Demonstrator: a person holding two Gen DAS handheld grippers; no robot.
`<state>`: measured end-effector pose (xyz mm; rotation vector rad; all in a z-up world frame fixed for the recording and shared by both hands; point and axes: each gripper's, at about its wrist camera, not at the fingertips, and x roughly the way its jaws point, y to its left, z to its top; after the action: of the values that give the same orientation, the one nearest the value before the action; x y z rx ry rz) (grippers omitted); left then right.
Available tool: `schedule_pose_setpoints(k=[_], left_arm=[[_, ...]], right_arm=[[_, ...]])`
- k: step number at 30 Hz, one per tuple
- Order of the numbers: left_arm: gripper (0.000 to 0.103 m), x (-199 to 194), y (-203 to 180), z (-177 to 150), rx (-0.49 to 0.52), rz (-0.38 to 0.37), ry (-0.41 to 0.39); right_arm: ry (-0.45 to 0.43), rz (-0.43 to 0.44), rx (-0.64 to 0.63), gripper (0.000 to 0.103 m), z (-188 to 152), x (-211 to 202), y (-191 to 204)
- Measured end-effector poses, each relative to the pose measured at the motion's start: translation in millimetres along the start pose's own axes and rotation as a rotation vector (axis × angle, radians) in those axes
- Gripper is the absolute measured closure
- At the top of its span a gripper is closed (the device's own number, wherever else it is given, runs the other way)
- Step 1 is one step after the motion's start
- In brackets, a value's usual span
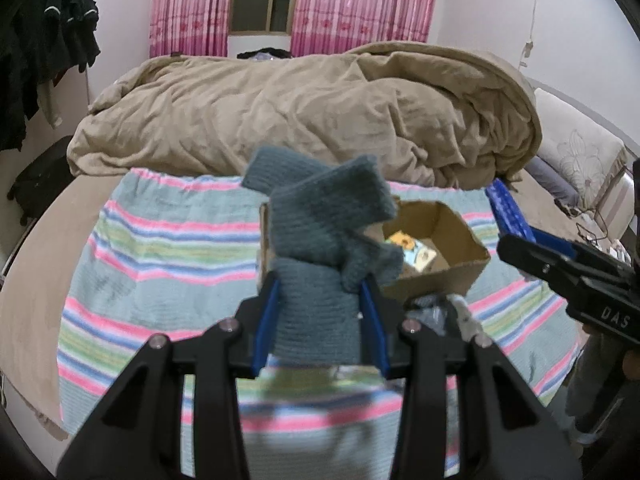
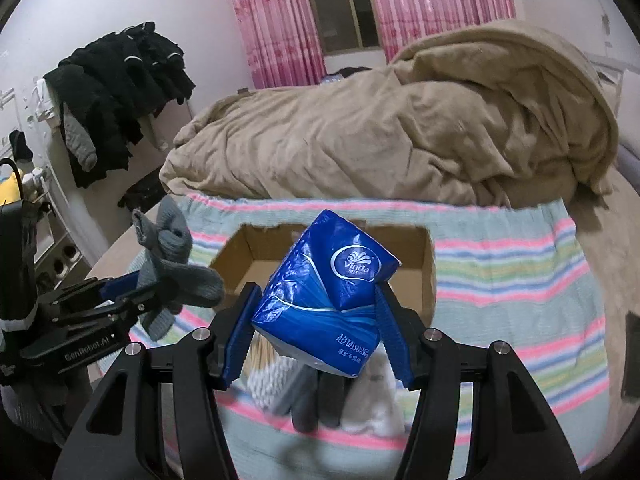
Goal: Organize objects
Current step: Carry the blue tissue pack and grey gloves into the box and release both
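My left gripper [image 1: 320, 300] is shut on a grey-blue knitted glove [image 1: 320, 232] and holds it up above the striped cloth, just left of an open cardboard box [image 1: 452, 236]. My right gripper [image 2: 316, 320] is shut on a blue Vinda tissue pack [image 2: 324, 288] and holds it in the air in front of the box [image 2: 424, 264]. In the right wrist view the left gripper with the glove [image 2: 176, 264] shows at the left. The right gripper's arm [image 1: 580, 280] shows at the right of the left wrist view. Small colourful items [image 1: 416, 250] lie inside the box.
A striped cloth [image 1: 160, 260] covers the bed's near part, with a rumpled tan duvet [image 1: 300, 112] behind. Cotton swabs [image 2: 268, 380], a grey item and a white item [image 2: 372, 408] lie on the cloth under the right gripper. Dark clothes [image 2: 120, 92] hang at the left.
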<state>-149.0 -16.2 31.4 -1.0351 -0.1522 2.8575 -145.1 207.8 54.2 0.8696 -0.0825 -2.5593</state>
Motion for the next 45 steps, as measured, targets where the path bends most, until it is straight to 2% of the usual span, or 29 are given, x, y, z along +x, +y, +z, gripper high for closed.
schedule_pose_setpoints(k=[7,11,18,21,24,27,29,30,41,42,43,45], left_arm=[[0.062,34,5,16,-0.009,0.003,0.012],[0.062,61,9,19,-0.006,0.005,0.038],[0.059,102,18,15,-0.022,0.026,0.101],[0.058,111,21,13,-0.031,0.019,0.128],[0.053,111,21,15,-0.029,0.011,0.128],[0.046,105,20,16,-0.028,0.011,0.116],[0.042,99,17,16,-0.02,0.015,0.106],[0.033,96,17,17,-0.018,0.02,0.102],[0.032,34,21,7,-0.055,0.025,0.041],[0.03,26,21,4,-0.06,0.026,0.032],[0.022,19,21,2,-0.064,0.025,0.026],[0.017,6,19,-3,-0.074,0.014,0.015]], right_arm=[[-0.012,0.014,-0.051,0.043,26,28,7],[0.01,0.02,-0.067,0.042,33,51,9],[0.09,0.059,-0.072,0.042,27,103,10],[0.116,0.058,-0.069,0.041,23,119,10],[0.129,0.047,-0.061,0.036,19,126,8],[0.118,0.046,-0.061,0.029,17,122,7],[0.107,0.037,-0.065,0.019,17,116,5],[0.105,0.033,-0.066,0.017,18,113,4],[0.04,-0.013,-0.052,0.017,17,49,-1],[0.033,-0.017,-0.05,0.017,17,42,-1],[0.024,-0.022,-0.046,0.017,16,34,-2],[0.01,-0.024,-0.038,0.017,15,22,-3]])
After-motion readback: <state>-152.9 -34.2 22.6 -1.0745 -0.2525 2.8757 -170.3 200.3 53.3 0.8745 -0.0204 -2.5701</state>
